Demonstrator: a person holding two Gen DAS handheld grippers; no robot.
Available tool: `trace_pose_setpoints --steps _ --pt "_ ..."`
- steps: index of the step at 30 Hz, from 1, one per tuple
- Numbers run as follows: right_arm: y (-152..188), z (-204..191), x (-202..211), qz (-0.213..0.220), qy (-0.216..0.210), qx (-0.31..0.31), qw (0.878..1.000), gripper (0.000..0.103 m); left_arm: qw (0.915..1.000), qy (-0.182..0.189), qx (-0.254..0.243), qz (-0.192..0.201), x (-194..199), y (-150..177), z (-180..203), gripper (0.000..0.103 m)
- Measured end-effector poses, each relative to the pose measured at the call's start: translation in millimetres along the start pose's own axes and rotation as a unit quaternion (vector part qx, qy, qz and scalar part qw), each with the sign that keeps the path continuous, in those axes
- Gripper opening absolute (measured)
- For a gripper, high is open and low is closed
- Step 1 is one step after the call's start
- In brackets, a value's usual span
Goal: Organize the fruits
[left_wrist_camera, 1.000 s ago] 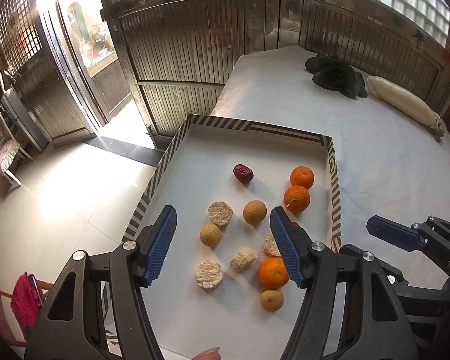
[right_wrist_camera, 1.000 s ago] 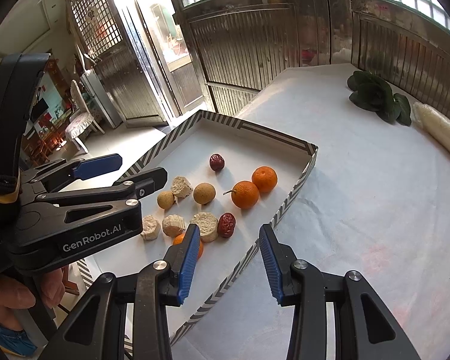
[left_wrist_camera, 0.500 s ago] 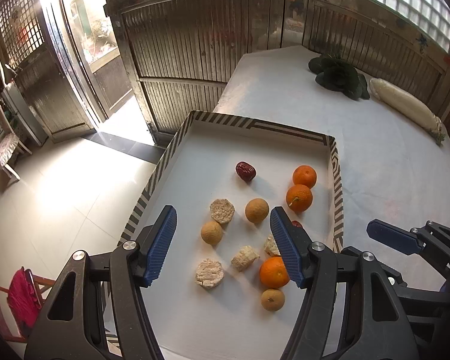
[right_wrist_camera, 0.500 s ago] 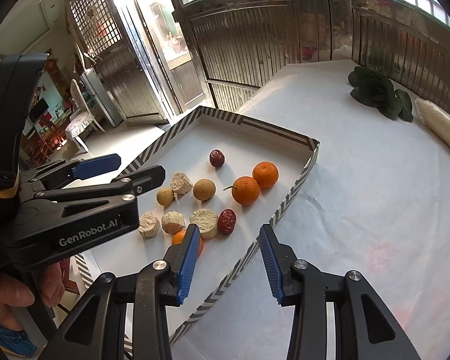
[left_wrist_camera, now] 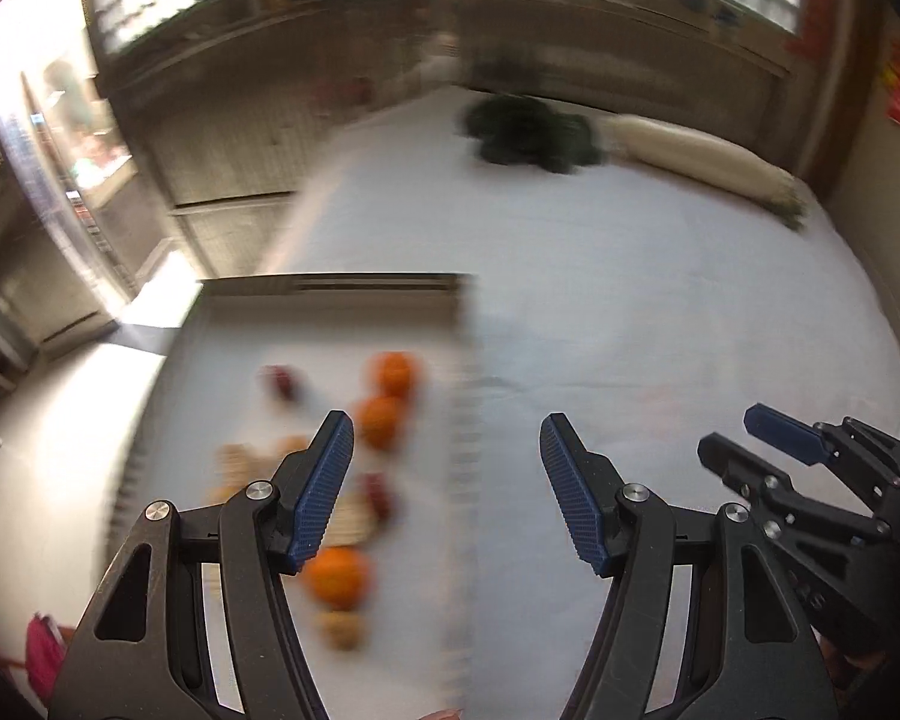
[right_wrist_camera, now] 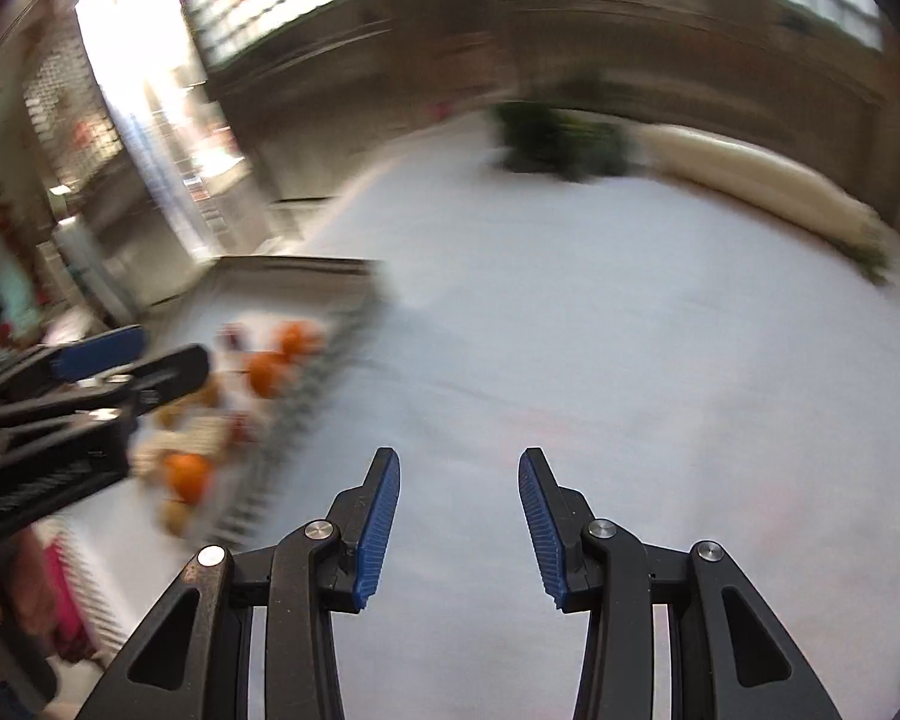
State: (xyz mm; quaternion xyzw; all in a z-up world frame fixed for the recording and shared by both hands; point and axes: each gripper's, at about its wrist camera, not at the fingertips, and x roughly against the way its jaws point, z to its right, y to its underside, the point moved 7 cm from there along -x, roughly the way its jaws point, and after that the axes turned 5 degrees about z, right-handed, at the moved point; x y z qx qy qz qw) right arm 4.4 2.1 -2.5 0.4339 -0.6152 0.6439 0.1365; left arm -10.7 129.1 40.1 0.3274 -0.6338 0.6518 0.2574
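Both views were motion-blurred. Left tongs (left_wrist_camera: 447, 444) were released, nothing between the blue pads, over the tray's right wall and the desk (left_wrist_camera: 630, 300). Right tongs (right_wrist_camera: 459, 477) were also released and empty, over bare white desk. Fruit sat in the striped tray (left_wrist_camera: 330, 285) at the desk's left edge: three oranges (left_wrist_camera: 381, 420), round and bright, a dark red date (left_wrist_camera: 279, 381), plus tan lumps too smeared to tell. Dark greens (left_wrist_camera: 528, 135) and a white radish (left_wrist_camera: 702, 159) lay at the far side.

Matt white tablecloth (left_wrist_camera: 660, 312) – ribbed blue pads (left_wrist_camera: 570, 492).
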Motion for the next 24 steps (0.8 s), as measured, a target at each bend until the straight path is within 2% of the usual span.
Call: trace_pose_setpoints --steps 4,6,11,14,19,21,24 --pt "20 70 9 -0.007 0.063 -0.047 0.997 0.04 0.9985 0.044 -0.026 -0.018 -22 5 60 0.065" --pt "28 95 13 -0.013 0.081 -0.066 0.994 0.04 0.9973 0.052 -0.046 -0.023 -30 8 85 0.065" --pt "44 137 27 -0.011 0.097 -0.111 0.989 0.04 0.9954 0.073 -0.051 -0.036 -38 11 110 0.065" --pt "49 142 27 -0.012 0.093 -0.12 0.988 0.04 0.9964 0.066 -0.043 -0.03 -36 6 103 0.065" --pt "39 130 20 -0.004 0.074 -0.115 0.991 0.04 0.9998 0.01 -0.019 0.002 -22 -1 57 0.065" --pt "33 121 15 -0.001 0.064 -0.11 0.992 0.04 0.9999 -0.014 -0.004 -0.001 -19 3 36 0.065" --pt "28 107 9 0.002 0.054 -0.099 0.994 0.04 0.9995 -0.03 0.006 -0.006 -18 10 20 0.065"
